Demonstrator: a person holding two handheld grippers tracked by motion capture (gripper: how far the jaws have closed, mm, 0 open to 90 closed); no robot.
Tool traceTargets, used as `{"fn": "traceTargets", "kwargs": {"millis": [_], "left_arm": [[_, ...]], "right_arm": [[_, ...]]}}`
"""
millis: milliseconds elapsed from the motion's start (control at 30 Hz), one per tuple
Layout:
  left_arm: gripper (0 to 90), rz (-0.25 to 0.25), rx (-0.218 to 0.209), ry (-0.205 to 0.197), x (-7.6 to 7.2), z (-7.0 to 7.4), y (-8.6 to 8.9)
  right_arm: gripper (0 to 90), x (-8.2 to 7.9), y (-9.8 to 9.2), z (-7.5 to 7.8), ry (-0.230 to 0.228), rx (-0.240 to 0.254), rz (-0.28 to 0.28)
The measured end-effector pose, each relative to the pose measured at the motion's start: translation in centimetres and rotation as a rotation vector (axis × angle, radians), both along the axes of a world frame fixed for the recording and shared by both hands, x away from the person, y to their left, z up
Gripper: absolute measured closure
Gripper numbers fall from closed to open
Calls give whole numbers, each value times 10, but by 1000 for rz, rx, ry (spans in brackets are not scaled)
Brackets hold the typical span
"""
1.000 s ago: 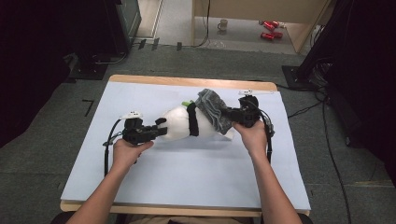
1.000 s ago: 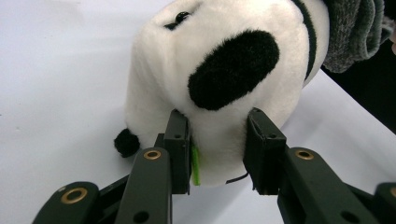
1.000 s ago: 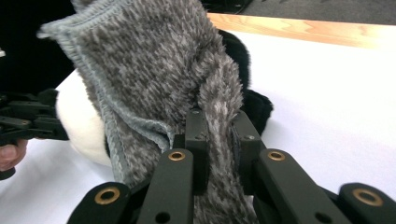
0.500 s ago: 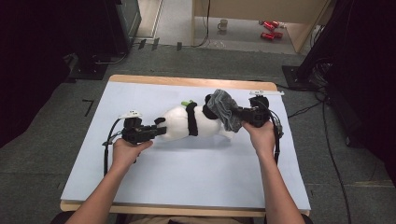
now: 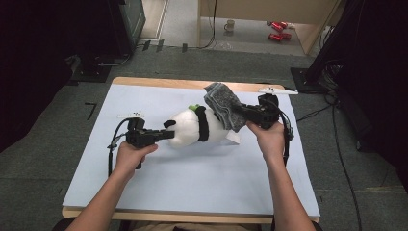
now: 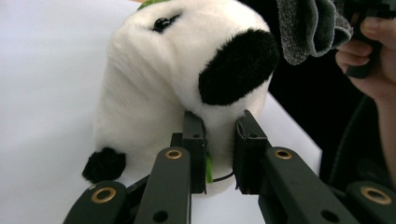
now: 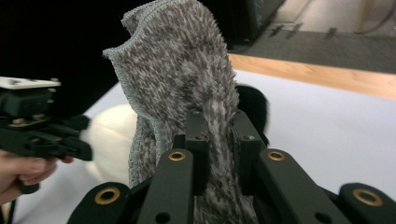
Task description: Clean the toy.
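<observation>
A white and black plush panda point(image 5: 192, 127) lies on its side on the blue-white table point(image 5: 192, 187). My left gripper point(image 5: 169, 134) sits at its left end. In the left gripper view the jaws have just been closing, and the left gripper point(image 6: 219, 126) now pinches a fold of the panda point(image 6: 163, 79) below a black patch. My right gripper point(image 5: 240, 113) is shut on a grey fuzzy cloth point(image 5: 222, 105), held up above the panda's right end. The cloth point(image 7: 182, 70) rises from between the jaws of the right gripper point(image 7: 218, 121).
A white strip point(image 5: 275, 90) lies at the table's back right edge, and a small white label point(image 5: 130, 114) near the left hand. On the floor beyond stand a mug point(image 5: 231, 24) and red objects point(image 5: 276, 31). Dark equipment flanks both sides.
The right hand has lifted the grey cloth up and to the right, off the panda. The left gripper's jaws have closed on the panda's end.
</observation>
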State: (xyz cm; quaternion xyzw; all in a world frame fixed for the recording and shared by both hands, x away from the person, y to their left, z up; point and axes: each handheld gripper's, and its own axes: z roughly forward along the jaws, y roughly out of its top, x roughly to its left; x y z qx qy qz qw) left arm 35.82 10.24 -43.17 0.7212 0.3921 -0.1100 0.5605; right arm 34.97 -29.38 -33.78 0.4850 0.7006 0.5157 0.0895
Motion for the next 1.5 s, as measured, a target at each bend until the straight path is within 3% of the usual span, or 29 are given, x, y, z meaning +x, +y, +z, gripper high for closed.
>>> {"fn": "traceTargets", "kwargs": {"millis": [67,200,333,467,667,733,900,1033,1167,1233,1400,1500], "left_arm": [[788,-10,-19,7,-1,2,1],[788,-41,-70,59,-5,6,1],[784,-9,-48,52,-7,4,0],[773,38,-29,41,-7,2,1],[751,94,30,3,-9,1,1],[746,94,45,-8,-10,1,1],[729,105,74,-18,-8,-2,3],[672,125,80,-30,-7,-4,6],[590,116,85,-53,-5,-6,9],[537,105,92,-81,-4,-6,11],[385,74,149,-196,-7,-7,17],[352,53,177,-214,-7,-10,18]], "right_arm": [[813,-4,5,7,-19,5,19],[813,-13,21,19,-47,30,75],[813,-20,47,20,-44,44,155],[813,-22,77,11,-10,36,224],[813,-20,111,-12,54,22,280],[812,-18,120,-22,69,-8,286],[811,-11,119,-38,85,-69,248],[811,-9,112,-38,53,-135,209],[811,-5,105,-41,70,-142,191],[811,-3,103,-44,76,-134,191],[809,0,100,-45,74,-127,191],[808,1,97,-44,74,-121,186]]}}
